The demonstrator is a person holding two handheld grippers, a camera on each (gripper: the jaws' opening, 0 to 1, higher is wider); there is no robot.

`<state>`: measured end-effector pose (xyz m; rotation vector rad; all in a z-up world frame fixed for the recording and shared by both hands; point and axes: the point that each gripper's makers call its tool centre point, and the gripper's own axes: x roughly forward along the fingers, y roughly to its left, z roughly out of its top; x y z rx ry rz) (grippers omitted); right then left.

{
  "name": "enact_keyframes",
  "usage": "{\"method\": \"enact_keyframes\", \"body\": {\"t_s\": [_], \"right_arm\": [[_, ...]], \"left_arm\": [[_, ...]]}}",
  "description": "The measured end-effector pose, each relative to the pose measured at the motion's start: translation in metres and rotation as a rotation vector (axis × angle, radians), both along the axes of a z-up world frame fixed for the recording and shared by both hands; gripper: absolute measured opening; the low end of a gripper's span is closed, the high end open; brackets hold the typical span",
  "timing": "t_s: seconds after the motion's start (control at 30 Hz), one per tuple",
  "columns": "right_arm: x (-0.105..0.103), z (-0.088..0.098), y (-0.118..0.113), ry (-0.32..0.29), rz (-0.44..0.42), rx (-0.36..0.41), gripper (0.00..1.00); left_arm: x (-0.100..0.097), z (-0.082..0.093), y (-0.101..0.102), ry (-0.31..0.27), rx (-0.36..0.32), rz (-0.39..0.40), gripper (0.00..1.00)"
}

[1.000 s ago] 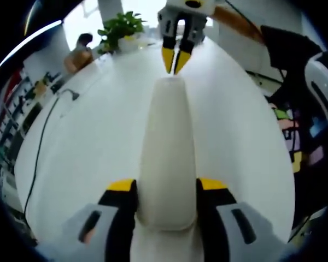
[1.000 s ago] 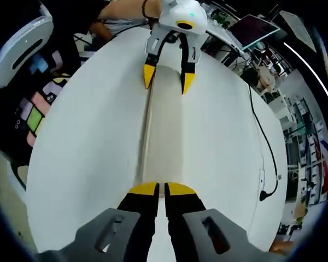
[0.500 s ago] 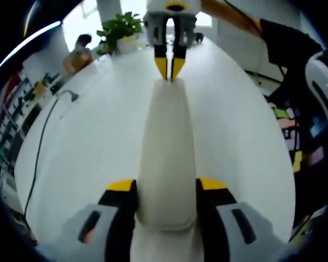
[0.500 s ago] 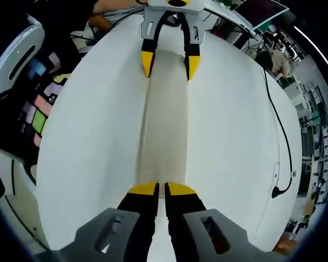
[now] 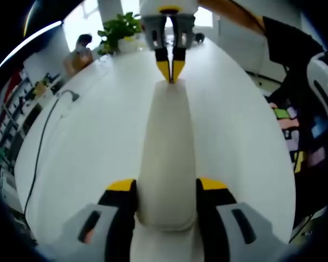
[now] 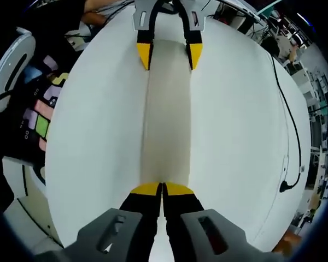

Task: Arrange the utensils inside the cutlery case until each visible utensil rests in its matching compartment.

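**Both ends of the closed cutlery case are held; the lid still has to come open**

The cream cutlery case [image 5: 167,158] lies lengthwise on the white worktop [image 5: 87,142], running from the bottom centre of the left gripper view up to the top centre. The left hand-held gripper [image 5: 167,185] has its jaws spread to either side of the near, rounded end of the case and touching its flanks; this looks like a clamp across the width. In the right gripper view the same gripper appears at the top centre, astride the far end. The right hand-held gripper [image 6: 162,189] has its yellow tips pressed together at the other end of the case [image 6: 167,114], at the bottom centre of that view; whether they pinch an edge or a tab there I cannot tell.

To do this step well, I would keep the left clamp steady as the anchor and let the right end do the opening, lifting or sliding gently along the case's length so it does not skid.

The case is shut, so its compartments and any utensils inside are hidden. A black cable [image 5: 44,136] lies at the left of the left gripper view, well apart from the case.
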<state>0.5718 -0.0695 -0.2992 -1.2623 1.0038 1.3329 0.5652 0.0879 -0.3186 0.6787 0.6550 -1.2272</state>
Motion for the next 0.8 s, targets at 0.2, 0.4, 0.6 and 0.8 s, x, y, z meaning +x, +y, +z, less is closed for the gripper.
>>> {"method": "enact_keyframes", "body": {"t_s": [0.2,0.4,0.6,0.8], "right_arm": [[-0.001,-0.001,-0.002,0.012,-0.007,-0.004,0.0],[-0.001,-0.001,-0.004,0.012,-0.026,-0.004,0.0],[0.004,0.0,-0.005,0.024,-0.04,-0.008,0.0],[0.016,0.003,-0.007,0.031,-0.045,-0.022,0.0]], "left_arm": [[0.001,0.0,-0.001,-0.004,-0.011,-0.002,0.46],[0.003,0.0,-0.002,0.004,-0.01,-0.003,0.46],[0.003,0.0,-0.002,0.008,-0.013,-0.001,0.46],[-0.006,-0.003,-0.005,0.013,-0.017,0.001,0.46]]}}
